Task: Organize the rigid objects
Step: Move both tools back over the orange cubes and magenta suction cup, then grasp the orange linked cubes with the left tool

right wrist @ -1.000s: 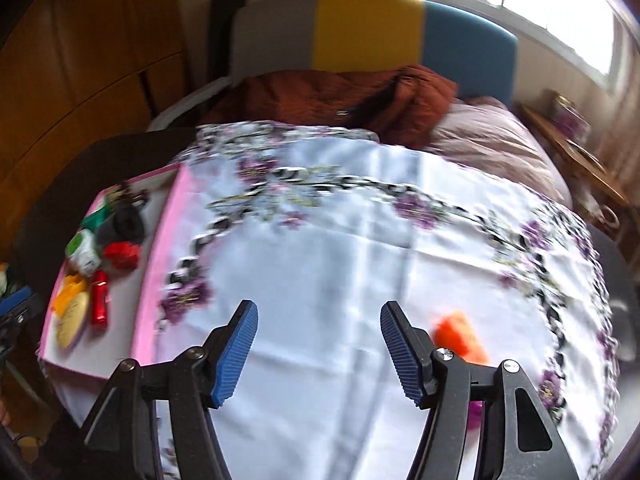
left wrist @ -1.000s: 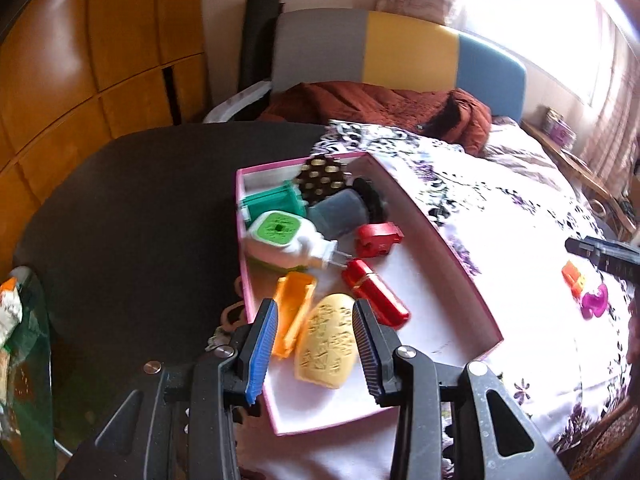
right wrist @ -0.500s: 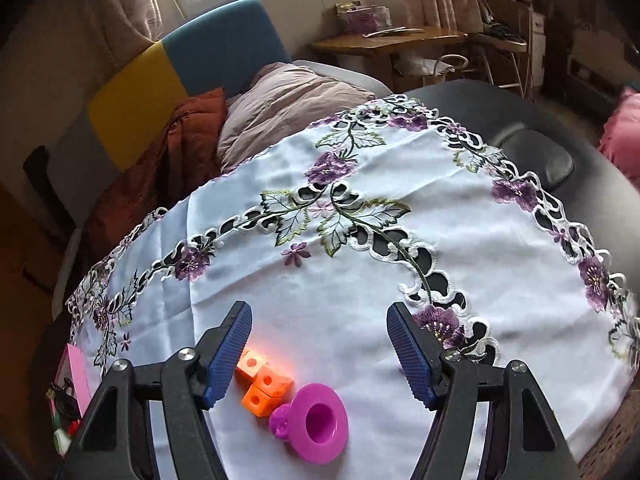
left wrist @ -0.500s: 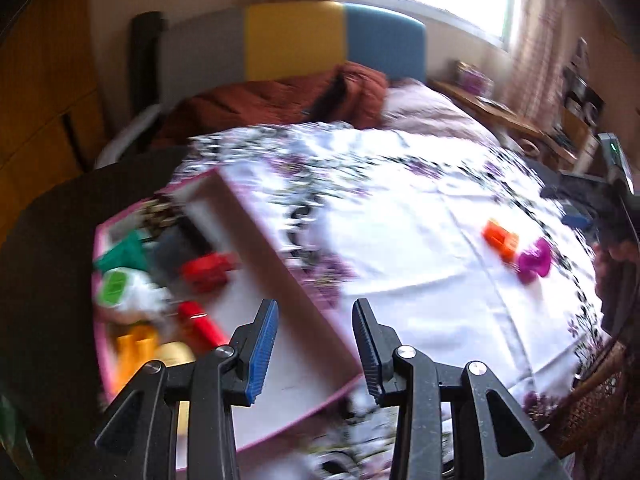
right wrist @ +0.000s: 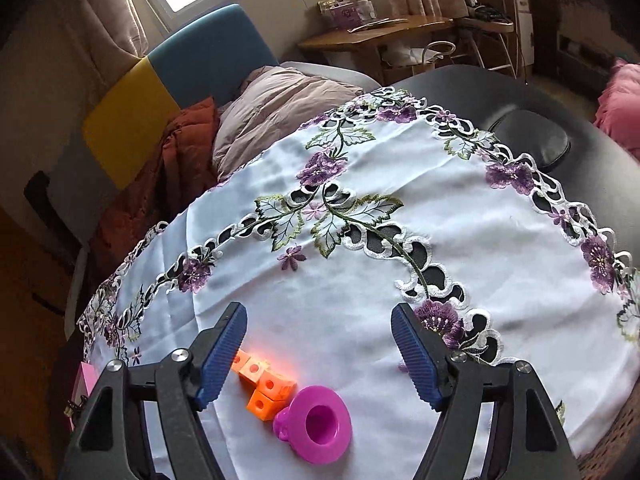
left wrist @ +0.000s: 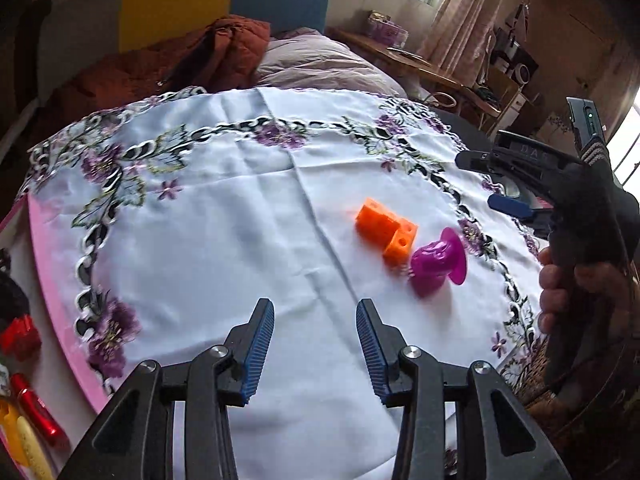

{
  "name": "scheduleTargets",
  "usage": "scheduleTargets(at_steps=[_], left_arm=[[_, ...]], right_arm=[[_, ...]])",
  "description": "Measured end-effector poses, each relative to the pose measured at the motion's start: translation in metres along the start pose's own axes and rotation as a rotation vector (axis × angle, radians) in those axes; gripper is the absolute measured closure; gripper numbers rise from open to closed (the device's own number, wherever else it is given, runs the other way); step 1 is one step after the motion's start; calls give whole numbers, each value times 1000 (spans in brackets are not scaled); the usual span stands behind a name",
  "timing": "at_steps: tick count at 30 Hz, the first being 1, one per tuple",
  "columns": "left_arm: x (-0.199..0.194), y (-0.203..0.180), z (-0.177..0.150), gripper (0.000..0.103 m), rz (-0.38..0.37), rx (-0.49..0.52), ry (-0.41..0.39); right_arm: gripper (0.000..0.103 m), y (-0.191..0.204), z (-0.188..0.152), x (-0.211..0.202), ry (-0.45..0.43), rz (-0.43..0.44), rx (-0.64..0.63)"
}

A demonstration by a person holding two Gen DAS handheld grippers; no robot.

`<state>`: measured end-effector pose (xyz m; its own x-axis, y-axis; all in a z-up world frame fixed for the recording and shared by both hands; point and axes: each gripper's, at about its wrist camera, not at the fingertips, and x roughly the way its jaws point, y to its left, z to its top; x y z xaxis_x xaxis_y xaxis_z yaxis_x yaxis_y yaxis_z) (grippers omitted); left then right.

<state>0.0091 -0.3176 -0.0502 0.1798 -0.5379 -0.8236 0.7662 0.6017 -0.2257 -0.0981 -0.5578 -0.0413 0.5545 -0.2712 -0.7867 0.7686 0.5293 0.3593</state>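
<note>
An orange linked-cube piece [left wrist: 386, 230] and a purple flared toy [left wrist: 438, 258] lie side by side on the white embroidered cloth [left wrist: 240, 220]. My left gripper [left wrist: 314, 320] hovers over bare cloth short of them, its jaws opening with nothing between them. My right gripper [right wrist: 320, 340] hangs just above the orange cubes [right wrist: 264, 388] and the purple toy [right wrist: 320, 428]. Its jaws are opening wide and touch neither. In the left wrist view the right gripper [left wrist: 476, 180] comes in from the right, held by a hand [left wrist: 576, 280].
A pink tray [left wrist: 52, 280] at the cloth's left edge holds red [left wrist: 36, 412], yellow and other small items; its corner [right wrist: 86, 380] shows in the right view. Beyond the table are a brown quilt [left wrist: 192, 60], a pillow and a colour-block headboard. A wooden desk stands at the back right.
The left gripper swung right, off the pink tray and out over the cloth toward the two toys. The right gripper rolled, settled above the toys and spread its jaws wider.
</note>
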Motion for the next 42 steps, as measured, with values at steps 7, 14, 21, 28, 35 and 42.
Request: scheduleTargets(at_steps=[7,14,21,28,35,42], left_arm=[[40,-27,39,60,-78,15,59],[74,-37,62,60,-127,-28,128],[102,-50,74,54,-134,-52,175],[123,-55,70,59,-105,-34,199],[94,-23,49,62,-33,-3,139],[48,8,0,62,71,-11,44]], right_arm=[[24,-8,3,1,6,23,52],[24,-12,4,2,11,42,78],[22,-15,4,3,21,52,99],[22,-15,3,5,25,54,100],[22,-11,3,8,34,60,71],[22,-2,-3,20,107,45,21]])
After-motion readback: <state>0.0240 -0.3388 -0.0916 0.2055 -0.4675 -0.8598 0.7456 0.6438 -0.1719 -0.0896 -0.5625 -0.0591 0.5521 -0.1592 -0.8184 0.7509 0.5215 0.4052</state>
